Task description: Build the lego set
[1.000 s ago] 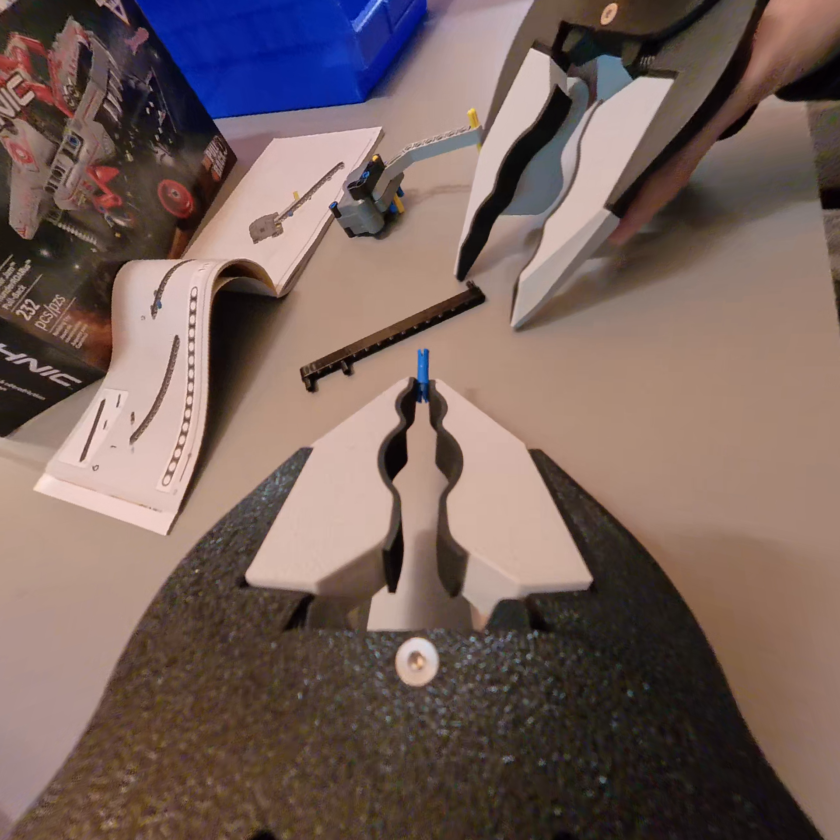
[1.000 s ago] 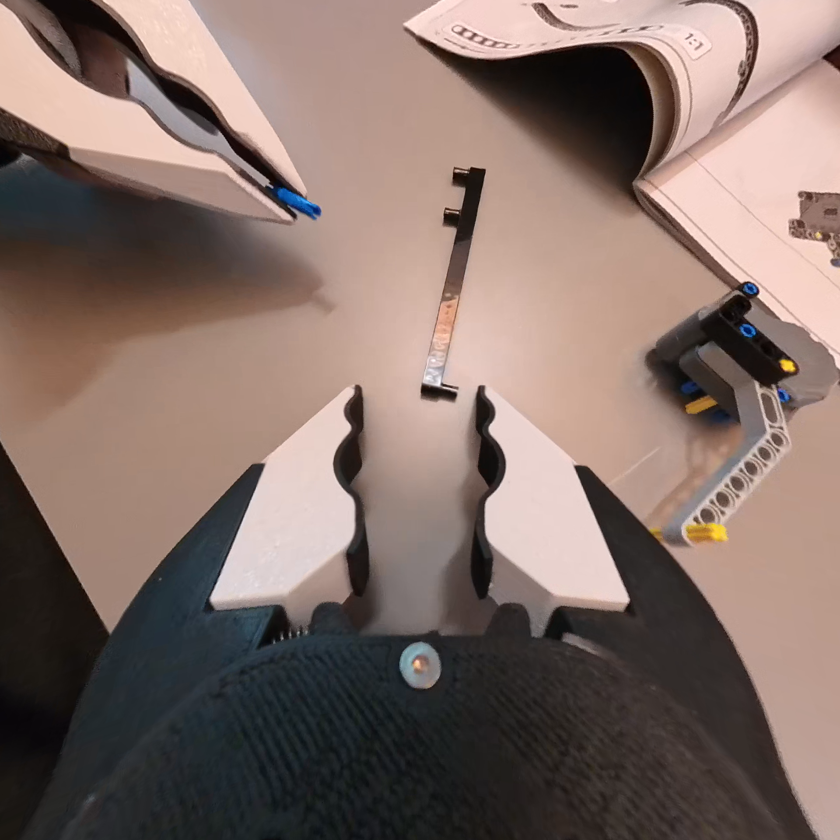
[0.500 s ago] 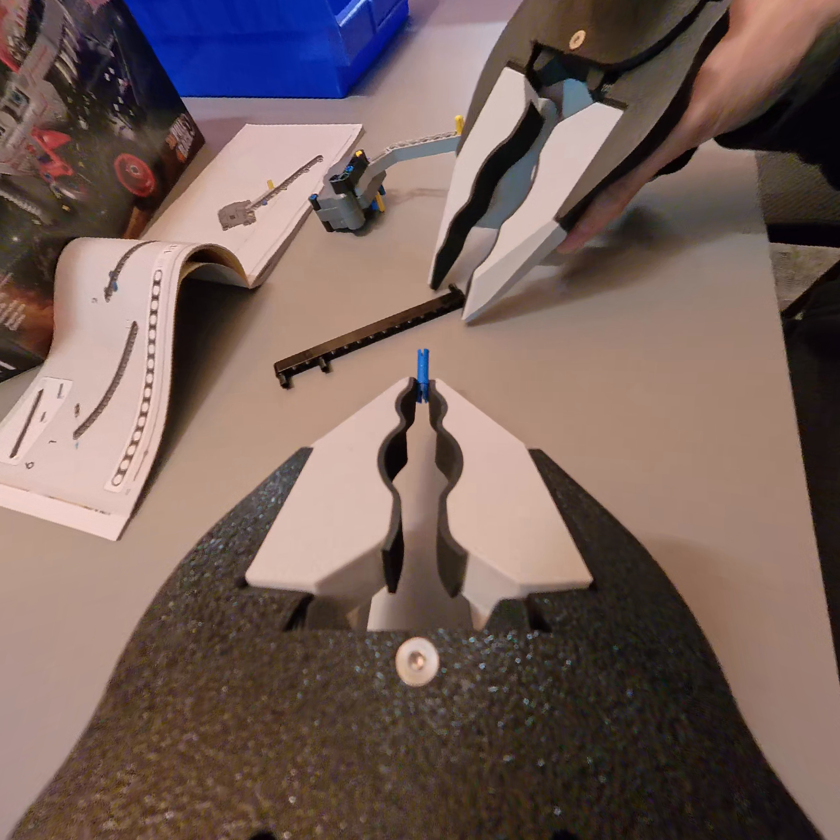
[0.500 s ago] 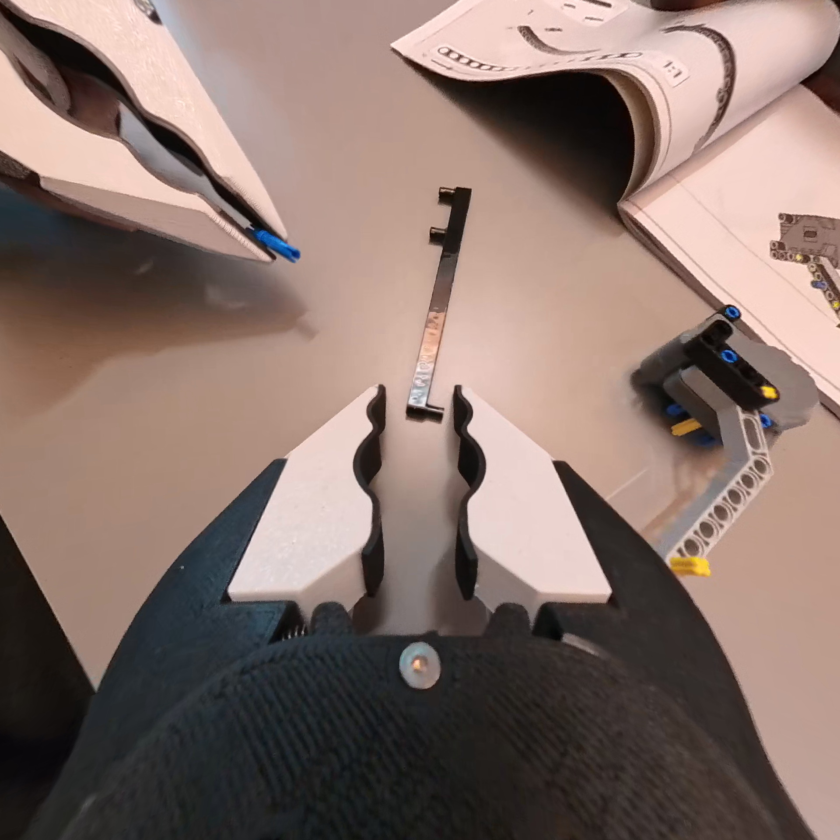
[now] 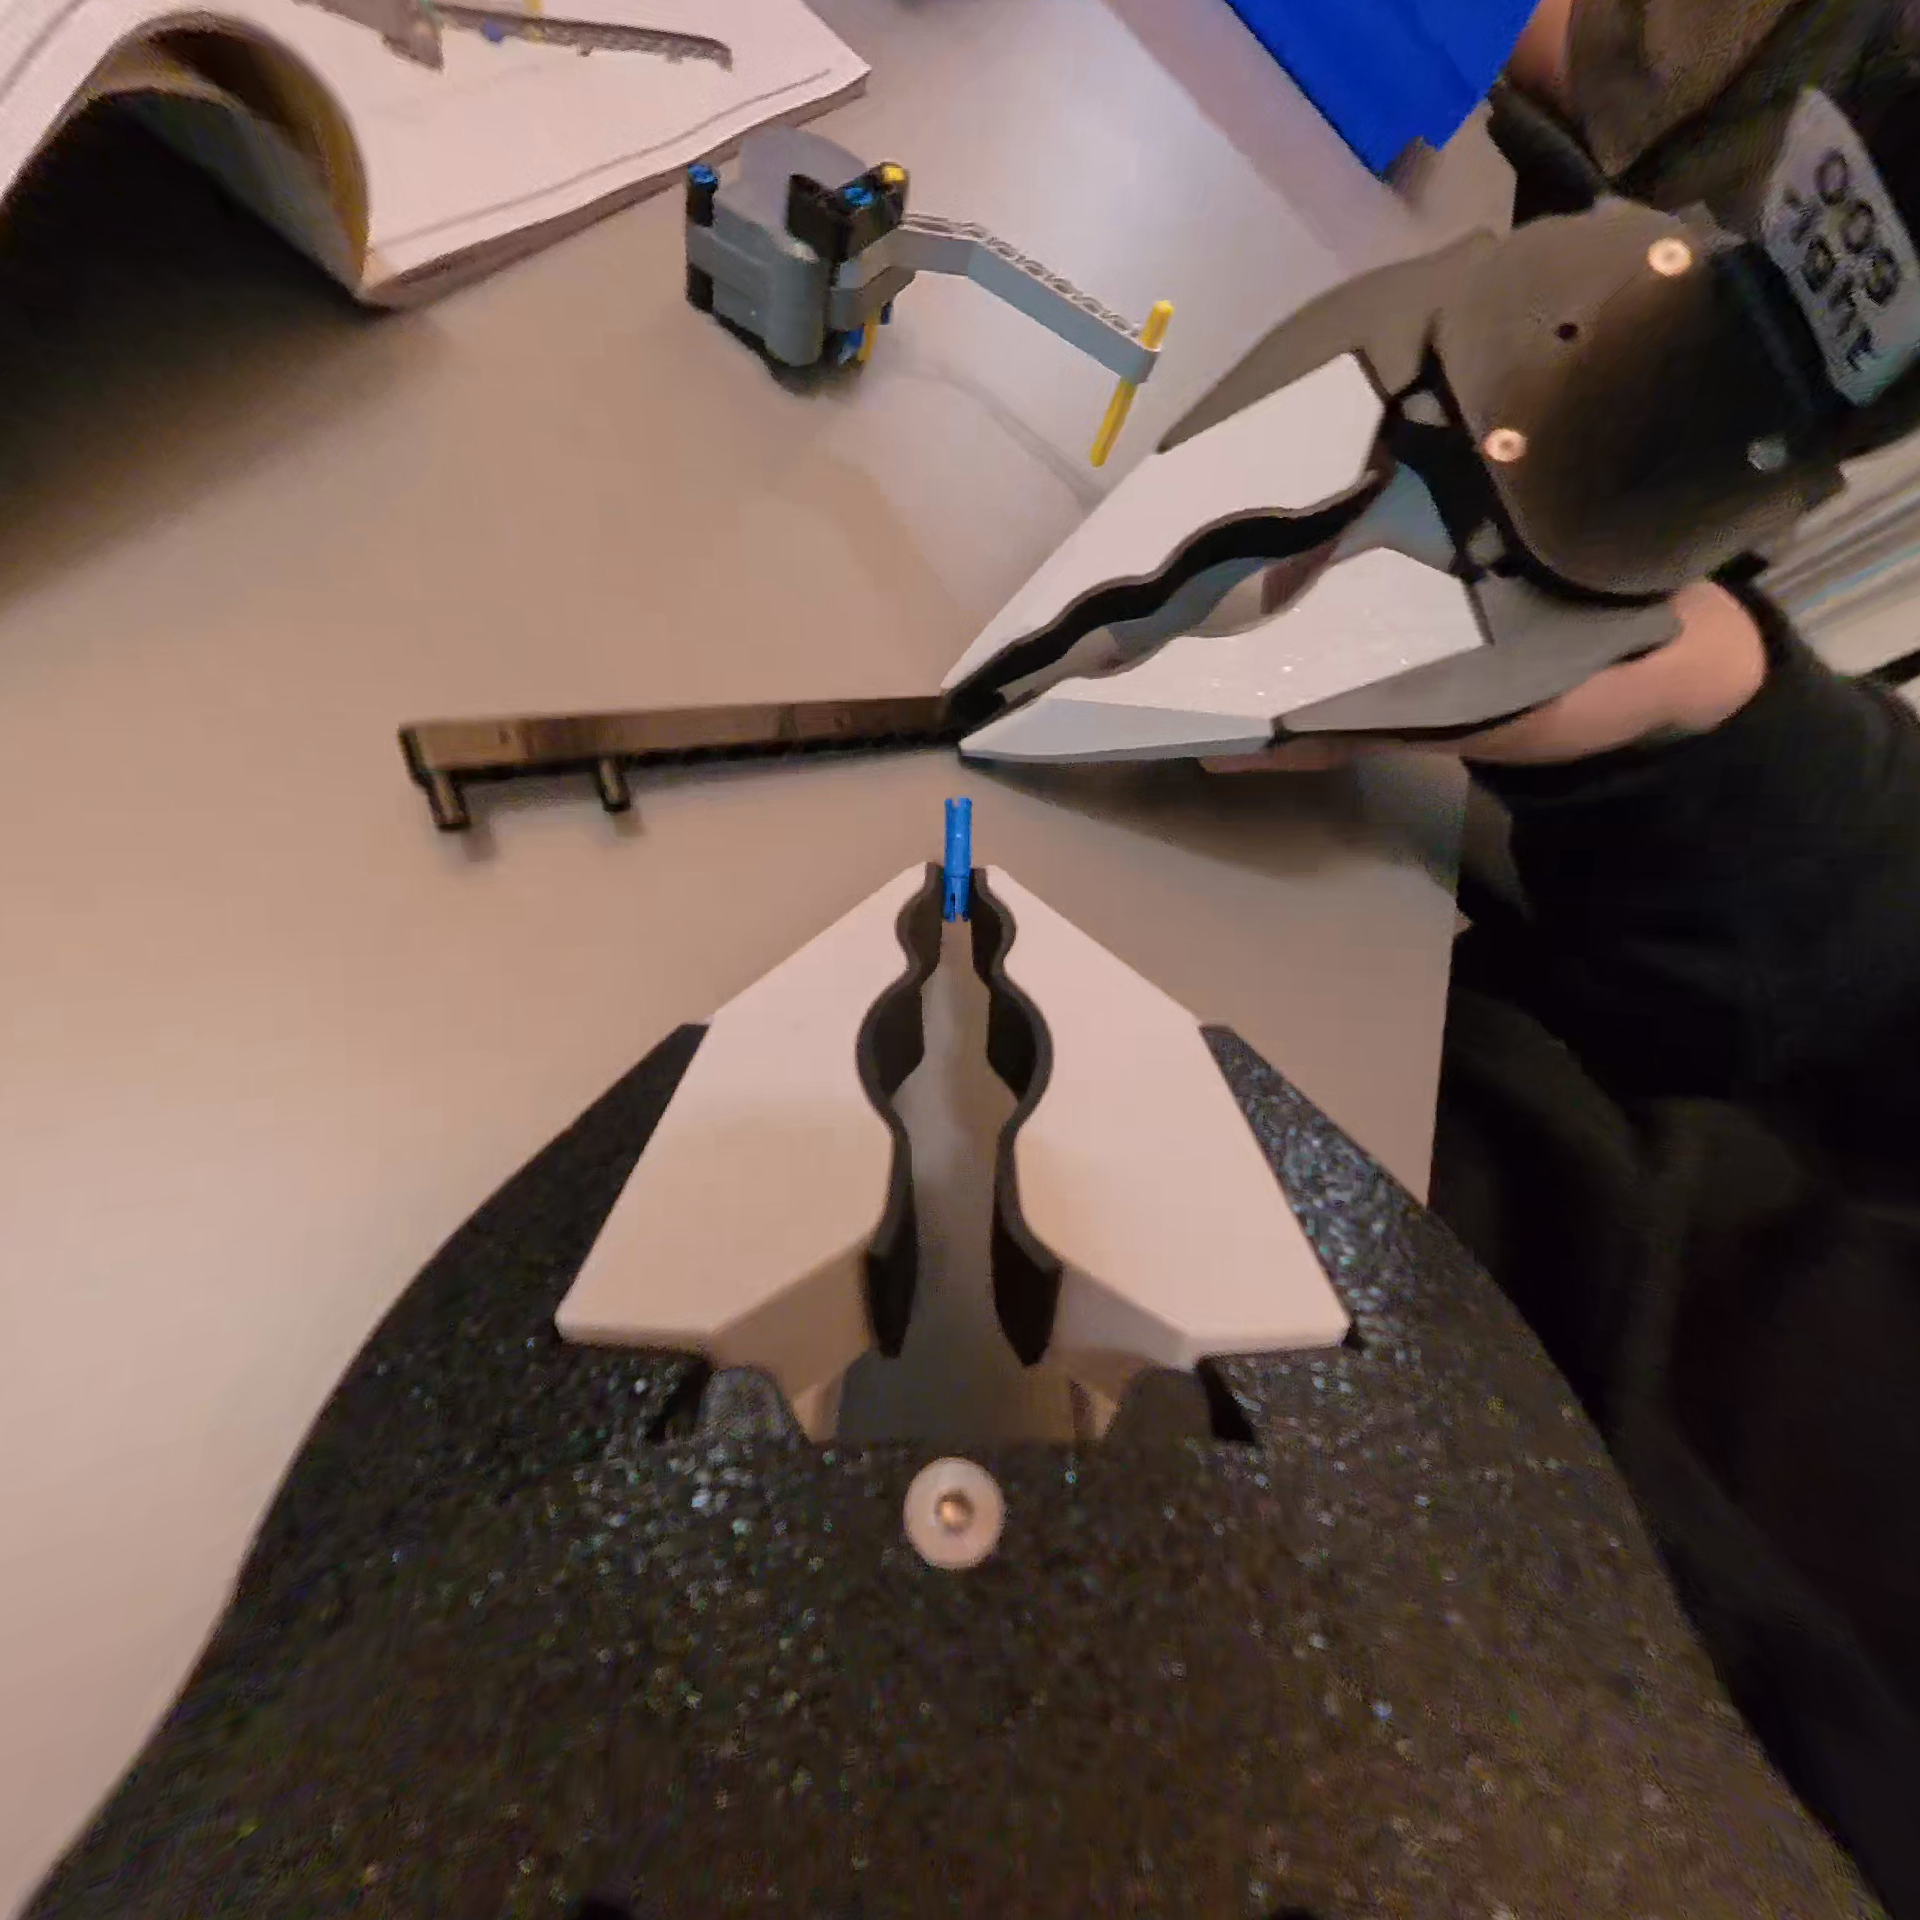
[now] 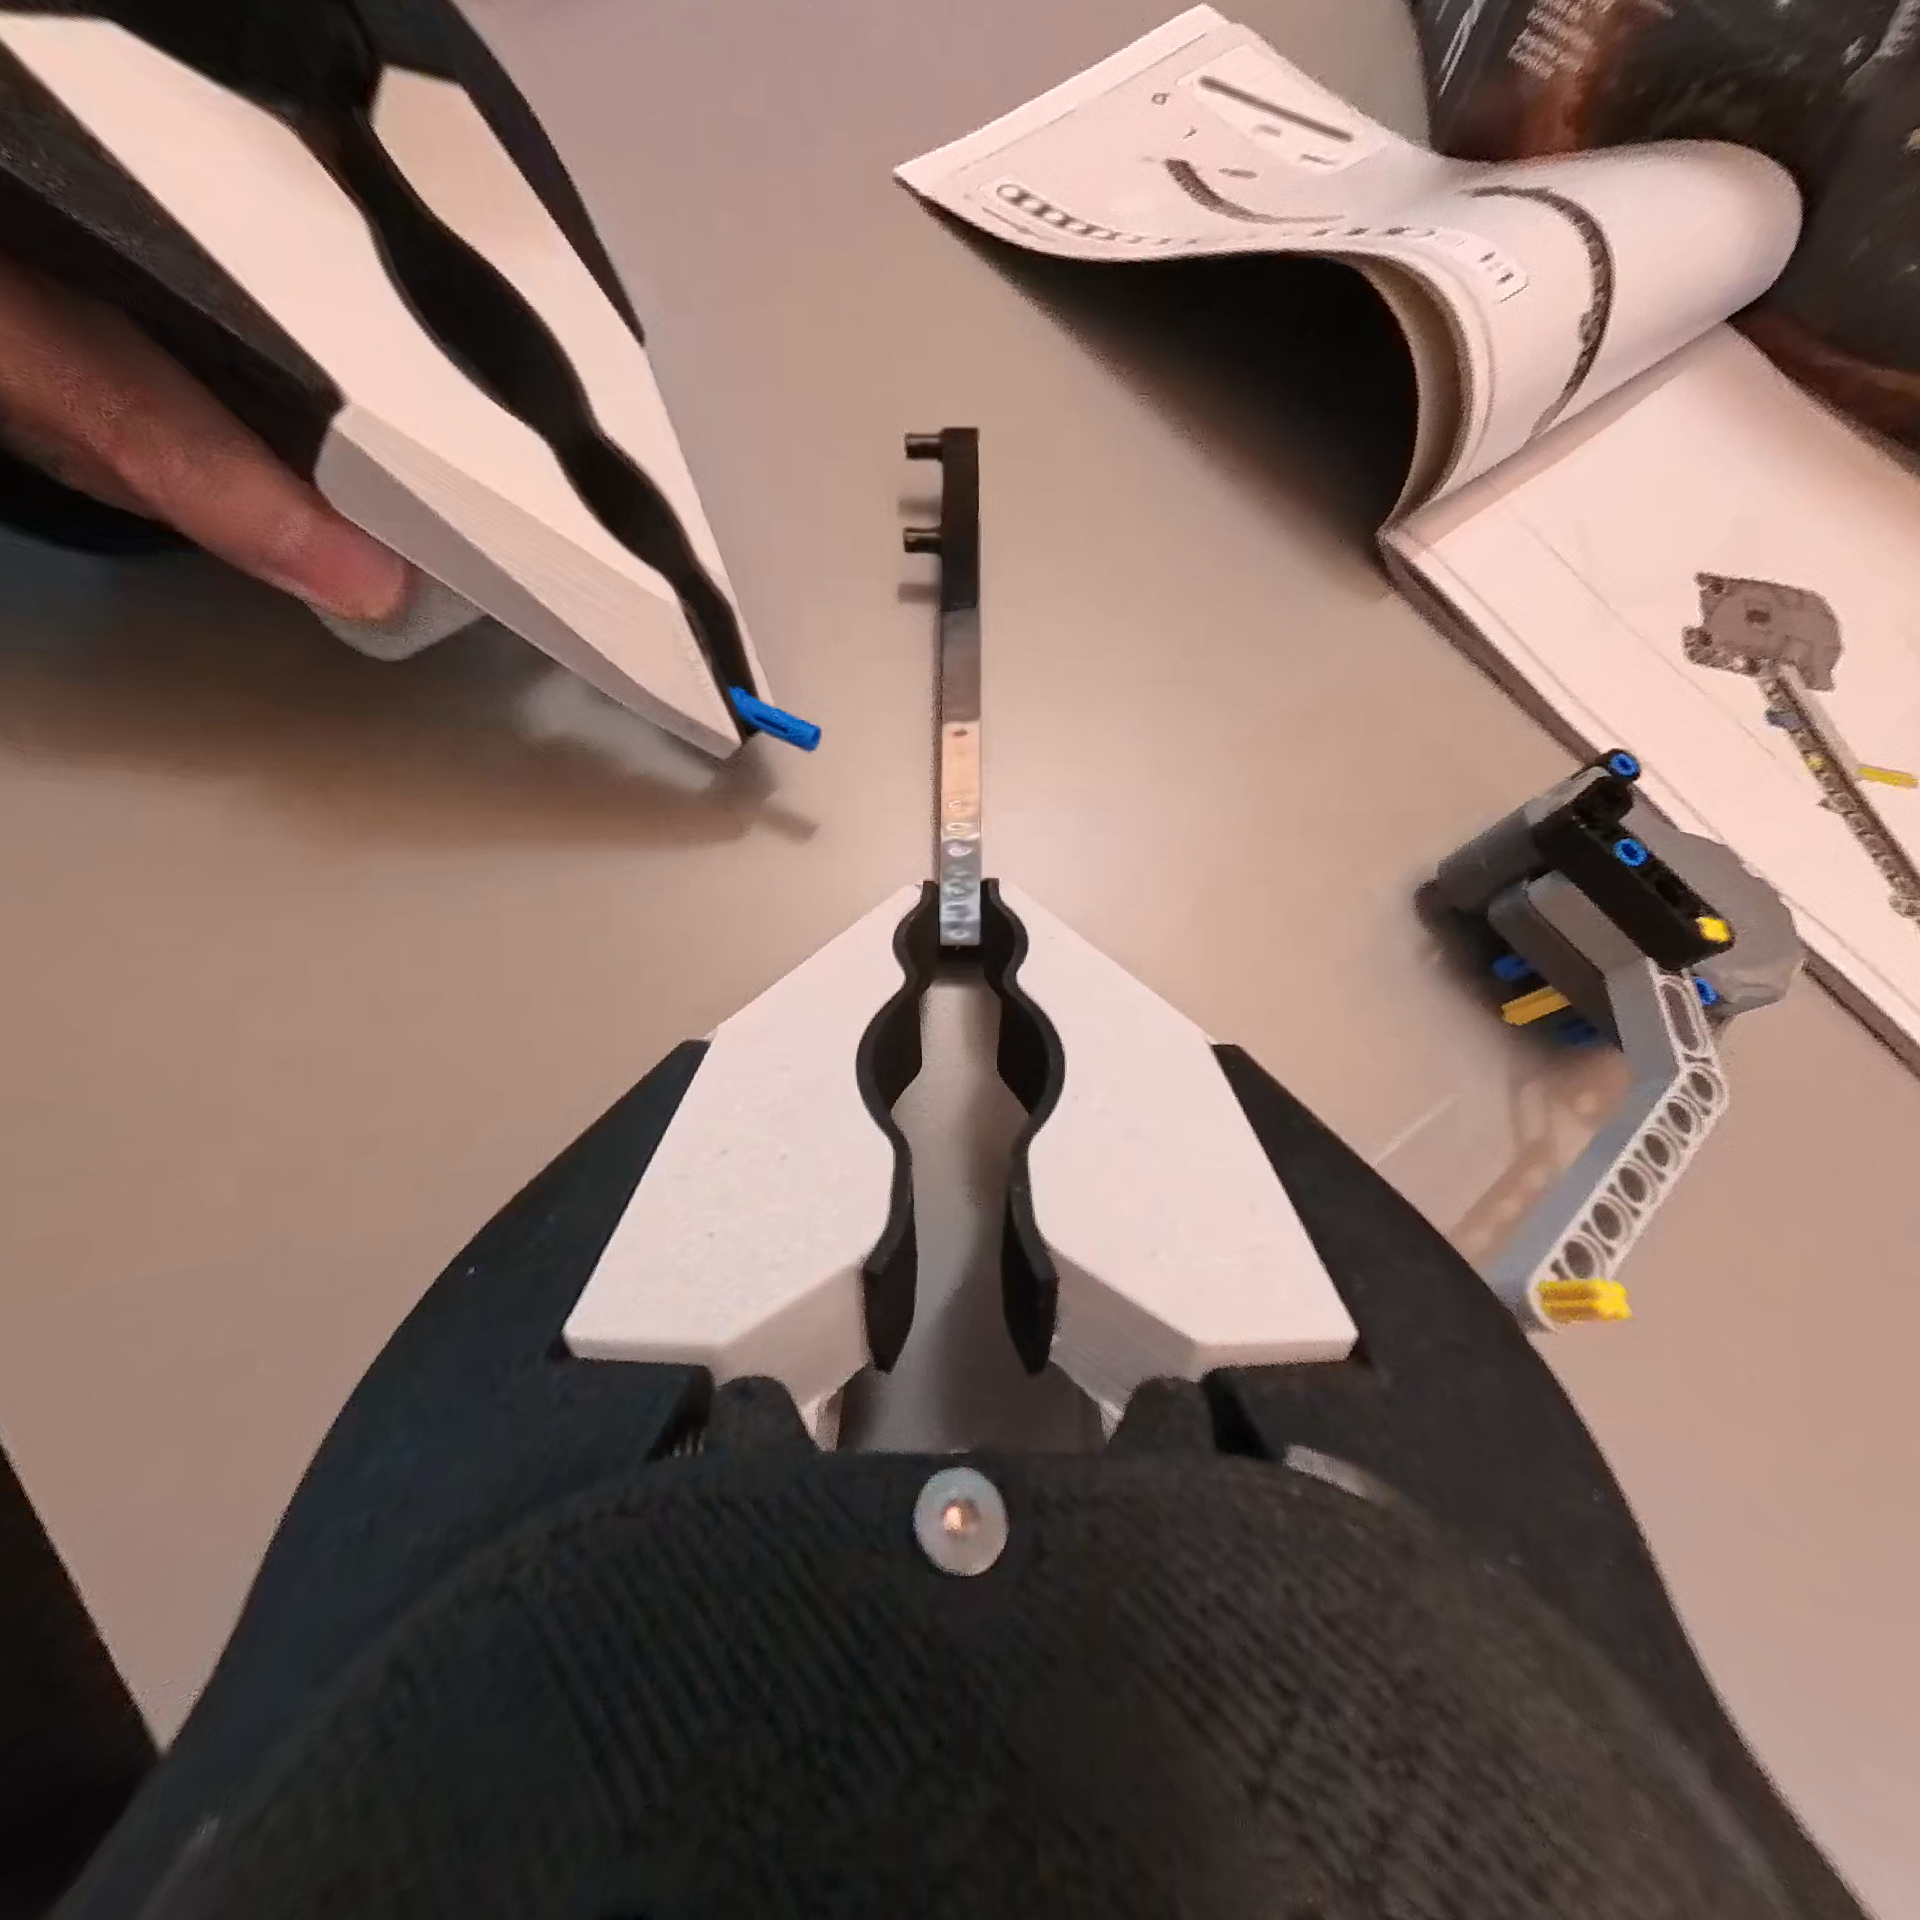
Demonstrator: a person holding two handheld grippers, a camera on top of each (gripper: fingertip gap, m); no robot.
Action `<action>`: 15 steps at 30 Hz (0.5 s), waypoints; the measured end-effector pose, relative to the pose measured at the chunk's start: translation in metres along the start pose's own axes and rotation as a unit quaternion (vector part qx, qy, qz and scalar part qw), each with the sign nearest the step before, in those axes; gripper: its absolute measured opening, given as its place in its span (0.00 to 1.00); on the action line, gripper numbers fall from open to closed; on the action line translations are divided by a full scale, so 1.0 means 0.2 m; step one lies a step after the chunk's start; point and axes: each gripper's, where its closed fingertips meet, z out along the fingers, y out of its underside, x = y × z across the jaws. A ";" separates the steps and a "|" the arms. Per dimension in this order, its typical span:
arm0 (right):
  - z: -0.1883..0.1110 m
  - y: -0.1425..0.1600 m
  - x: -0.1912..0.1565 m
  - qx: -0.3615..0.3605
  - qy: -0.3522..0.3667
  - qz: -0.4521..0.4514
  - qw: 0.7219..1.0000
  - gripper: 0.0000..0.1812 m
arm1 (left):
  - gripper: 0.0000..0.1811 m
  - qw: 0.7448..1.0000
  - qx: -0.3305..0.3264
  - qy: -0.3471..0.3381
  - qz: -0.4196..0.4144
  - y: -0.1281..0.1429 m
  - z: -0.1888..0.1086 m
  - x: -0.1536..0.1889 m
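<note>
My left gripper (image 5: 956, 883) is shut on a small blue pin (image 5: 957, 847) that sticks out past its tips; it also shows in the right wrist view (image 6: 743, 717) with the blue pin (image 6: 779, 727). My right gripper (image 6: 961, 914) is shut on the near end of a long black beam (image 6: 961, 665) with two pegs at its far end. In the left wrist view the black beam (image 5: 675, 732) lies across the table and the right gripper (image 5: 961, 717) grips its right end. The blue pin points at the beam from a short way off.
A grey, black and blue sub-assembly (image 6: 1621, 935) with a light grey angled beam and yellow pins sits right of the beam; it also shows in the left wrist view (image 5: 800, 260). An open instruction booklet (image 6: 1455, 270) lies beyond. A blue bin (image 5: 1382, 73) stands behind. The table edge (image 5: 1444, 1039) is close. My hands' fingertips stand some 5 cm from each other.
My right gripper has moved forward and closed on the near end of the black beam. My left gripper has swung round with the blue pin and come closer to the beam.
</note>
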 end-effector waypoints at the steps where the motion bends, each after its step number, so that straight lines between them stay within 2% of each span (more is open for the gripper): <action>1: 0.00 -0.02 0.00 0.011 0.009 -0.005 1.000 0.03 | 0.01 1.000 0.001 -0.003 -0.010 0.01 0.00 -0.01; 4: -0.02 -0.11 0.00 0.060 0.044 -0.032 0.997 0.03 | 0.01 0.999 0.034 0.005 -0.034 -0.04 -0.04 -0.02; 10: 0.01 -0.21 0.02 0.095 0.099 -0.066 0.988 0.03 | 0.01 0.996 0.065 0.009 -0.064 -0.06 -0.07 -0.05; 15: 0.03 -0.29 -0.01 0.123 0.095 -0.052 0.987 0.04 | 0.01 0.991 0.100 0.016 -0.089 -0.10 -0.10 -0.08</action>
